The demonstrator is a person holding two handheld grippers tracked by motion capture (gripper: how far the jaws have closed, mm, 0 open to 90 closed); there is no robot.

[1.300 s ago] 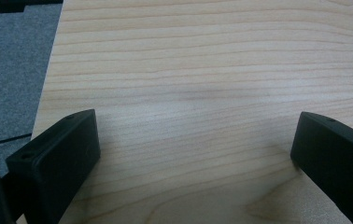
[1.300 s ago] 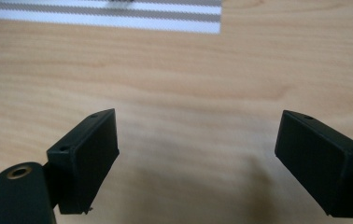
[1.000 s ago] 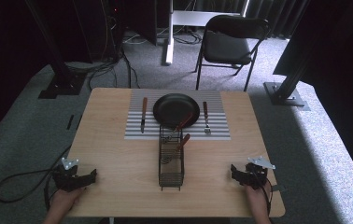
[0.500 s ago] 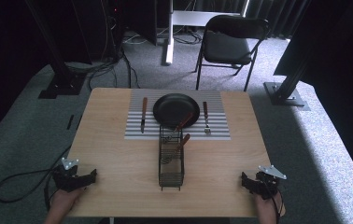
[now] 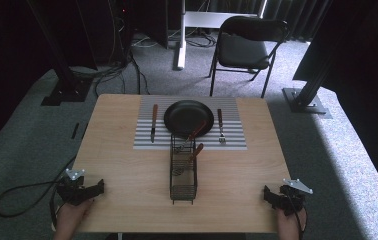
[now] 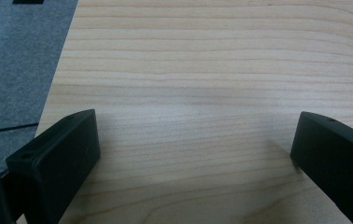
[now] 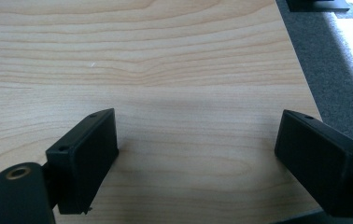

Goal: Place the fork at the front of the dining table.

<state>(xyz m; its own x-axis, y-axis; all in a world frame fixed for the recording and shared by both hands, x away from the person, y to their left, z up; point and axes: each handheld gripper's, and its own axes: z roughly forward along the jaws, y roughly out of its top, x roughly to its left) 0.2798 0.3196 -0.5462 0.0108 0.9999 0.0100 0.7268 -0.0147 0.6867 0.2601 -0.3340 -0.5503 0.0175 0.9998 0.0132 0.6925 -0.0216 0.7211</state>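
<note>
Both tools, left tool (image 5: 98, 187) and right tool (image 5: 268, 193), are resting wide and empty at the table's (image 5: 127, 165) near corners, flanking the wire basket (image 5: 183, 172) whose long axis is running near-to-far at centre.

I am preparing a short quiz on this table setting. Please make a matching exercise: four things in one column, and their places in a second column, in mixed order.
Things:
1. knife
2. fork
3. black plate
4. wire basket

Places:
a. middle of the striped mat
b. mat, left of the plate
c. bare wood, nearer the person
d. mat, right of the plate

Pairs: 1-b, 2-d, 3-a, 4-c
</note>
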